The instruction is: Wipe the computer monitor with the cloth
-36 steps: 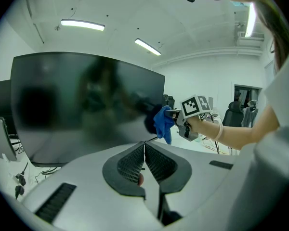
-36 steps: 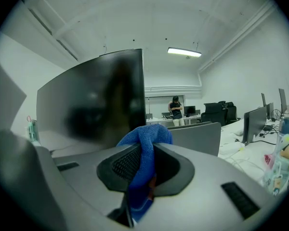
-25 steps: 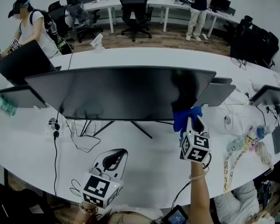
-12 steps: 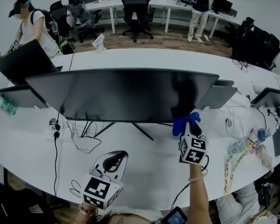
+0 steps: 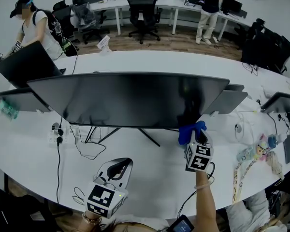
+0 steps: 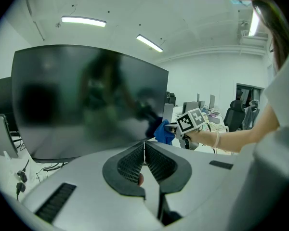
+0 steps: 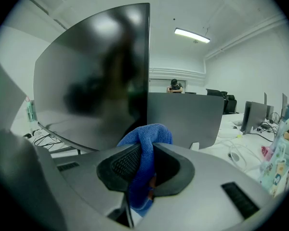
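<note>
One wide monitor (image 5: 125,98), one blue cloth (image 5: 188,132), two tools (left tool (image 5: 122,162), right tool (image 5: 200,135)).

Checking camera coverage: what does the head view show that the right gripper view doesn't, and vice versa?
Head view only: the left gripper, held low near the desk's front edge, and the stand legs under the screen. Right gripper view only: the right gripper's fingers pinching the blue cloth, plus a ceiling light. Both: the monitor, with the cloth near its lower edge.
</note>
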Motion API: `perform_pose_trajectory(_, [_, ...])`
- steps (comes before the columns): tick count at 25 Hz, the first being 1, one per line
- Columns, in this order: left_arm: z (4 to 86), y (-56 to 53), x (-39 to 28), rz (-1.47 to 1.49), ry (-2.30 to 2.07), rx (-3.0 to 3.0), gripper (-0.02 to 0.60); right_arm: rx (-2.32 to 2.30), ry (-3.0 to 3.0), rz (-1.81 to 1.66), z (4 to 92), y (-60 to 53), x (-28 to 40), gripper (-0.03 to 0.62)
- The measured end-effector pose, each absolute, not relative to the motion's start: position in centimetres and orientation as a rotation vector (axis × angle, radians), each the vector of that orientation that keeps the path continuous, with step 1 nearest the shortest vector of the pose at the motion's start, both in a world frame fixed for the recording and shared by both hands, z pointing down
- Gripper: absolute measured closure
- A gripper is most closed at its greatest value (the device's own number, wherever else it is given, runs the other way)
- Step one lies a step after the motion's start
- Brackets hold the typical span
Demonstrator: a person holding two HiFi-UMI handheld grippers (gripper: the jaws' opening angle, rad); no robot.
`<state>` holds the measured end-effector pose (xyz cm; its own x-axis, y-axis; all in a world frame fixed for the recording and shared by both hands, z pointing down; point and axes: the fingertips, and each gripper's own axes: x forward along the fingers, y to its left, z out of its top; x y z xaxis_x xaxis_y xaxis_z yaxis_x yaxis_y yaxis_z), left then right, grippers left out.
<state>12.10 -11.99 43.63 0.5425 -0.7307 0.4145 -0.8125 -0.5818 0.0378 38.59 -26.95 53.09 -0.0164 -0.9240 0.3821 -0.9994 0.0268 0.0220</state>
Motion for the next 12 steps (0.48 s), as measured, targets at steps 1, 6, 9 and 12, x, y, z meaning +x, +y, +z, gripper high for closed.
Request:
perform_pose_trajectory(1, [43.7,-12.0,12.0,0.528,-1.300,2.553,0.569,1.971,-2.014,0.373,53.4,-27.0,38.6,0.526])
perform_pose_trajectory(6, [43.8,-12.2,11.8,0.525,-1.303,2.556,0.569,1.958,-2.005,0.385,54.4,-27.0,38.3,0.526])
perform_pose_trajectory(9, [44.0,-12.0,11.7,0.542,-1.292,2.551,0.569,1.950,-2.000,0.389,54.7,-27.1,38.1,0.526])
perform_pose_trajectory(12, [43.9,-12.0,11.4,0.543,-1.298,2.549,0.569,1.947,-1.991,0.390,55.0,-27.2,38.1,0.526])
